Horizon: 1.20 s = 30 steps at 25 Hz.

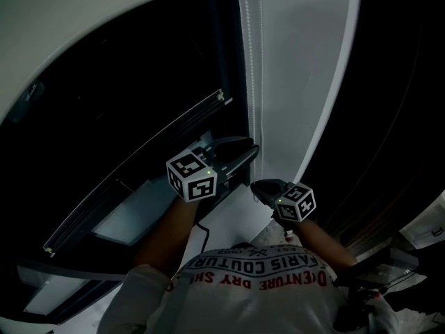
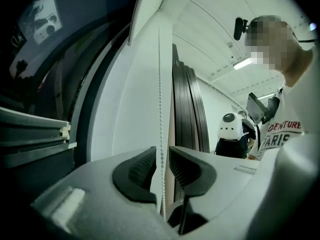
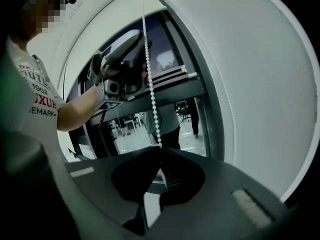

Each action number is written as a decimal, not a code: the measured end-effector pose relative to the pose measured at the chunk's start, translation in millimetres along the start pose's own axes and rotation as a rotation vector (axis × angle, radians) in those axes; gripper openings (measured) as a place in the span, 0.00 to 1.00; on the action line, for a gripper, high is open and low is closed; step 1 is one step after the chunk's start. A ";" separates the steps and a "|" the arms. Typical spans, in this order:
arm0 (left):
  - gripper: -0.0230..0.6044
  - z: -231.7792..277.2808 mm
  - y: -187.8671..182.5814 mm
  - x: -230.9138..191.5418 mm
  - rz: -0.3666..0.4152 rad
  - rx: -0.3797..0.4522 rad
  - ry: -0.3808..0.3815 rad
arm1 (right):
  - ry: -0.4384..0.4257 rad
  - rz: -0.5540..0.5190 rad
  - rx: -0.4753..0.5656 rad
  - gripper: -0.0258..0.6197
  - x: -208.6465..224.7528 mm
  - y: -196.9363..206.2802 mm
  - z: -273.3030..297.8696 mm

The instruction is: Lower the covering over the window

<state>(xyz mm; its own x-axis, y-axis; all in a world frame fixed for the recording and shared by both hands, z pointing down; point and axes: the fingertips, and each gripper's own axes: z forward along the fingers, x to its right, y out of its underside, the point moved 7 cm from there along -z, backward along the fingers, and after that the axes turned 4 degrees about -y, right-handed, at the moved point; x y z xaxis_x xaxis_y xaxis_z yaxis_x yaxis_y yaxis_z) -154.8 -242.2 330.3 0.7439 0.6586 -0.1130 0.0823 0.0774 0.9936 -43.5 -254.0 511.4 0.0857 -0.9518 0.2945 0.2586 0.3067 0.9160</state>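
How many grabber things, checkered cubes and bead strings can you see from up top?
Grey two-jaw grippers: 2, the left gripper and the right gripper
Black-and-white marker cubes: 2, one on the left and one on the right
White bead chain: 1
Total: 5

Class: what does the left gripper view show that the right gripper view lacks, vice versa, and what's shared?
Left gripper view only: the left gripper's fingers apart around the white beaded cord, plus a lit ceiling strip light. Right gripper view only: the right gripper's fingers shut on that cord, the left gripper higher up, the dark window. Shared: the cord, the person's white printed shirt.
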 end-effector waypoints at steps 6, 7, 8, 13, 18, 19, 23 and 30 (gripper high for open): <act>0.14 3.3 -35.7 10.3 0.094 0.022 -0.055 | -0.009 -0.001 0.005 0.05 -4.7 2.0 -1.8; 0.13 3.4 -42.4 11.4 0.103 0.023 -0.064 | -0.009 0.000 0.006 0.05 -5.3 1.9 -1.9; 0.10 3.7 -48.3 12.3 0.107 0.020 -0.071 | -0.009 0.000 0.005 0.05 -5.9 1.7 -1.9; 0.05 5.9 -54.4 14.0 0.115 -0.033 -0.090 | -0.014 -0.005 0.002 0.05 -7.1 2.5 0.3; 0.05 4.3 -50.3 7.7 0.076 -0.029 -0.100 | -0.018 0.003 0.007 0.05 -3.7 4.5 4.2; 0.05 3.0 -50.8 8.5 0.074 -0.027 -0.099 | -0.019 0.006 0.009 0.05 -4.4 4.4 3.6; 0.05 -2.9 -52.7 11.1 0.084 -0.012 -0.093 | -0.038 0.037 0.022 0.05 -9.0 4.1 2.2; 0.05 -2.0 -26.7 6.1 0.072 -0.072 -0.093 | -0.043 0.069 -0.047 0.05 -8.5 25.3 12.5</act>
<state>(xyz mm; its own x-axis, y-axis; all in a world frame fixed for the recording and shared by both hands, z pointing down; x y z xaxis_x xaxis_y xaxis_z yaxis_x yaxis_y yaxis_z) -153.8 -238.7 303.0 0.8049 0.5922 -0.0377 -0.0185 0.0884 0.9959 -49.7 -238.2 535.5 0.0634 -0.9273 0.3690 0.2985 0.3704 0.8796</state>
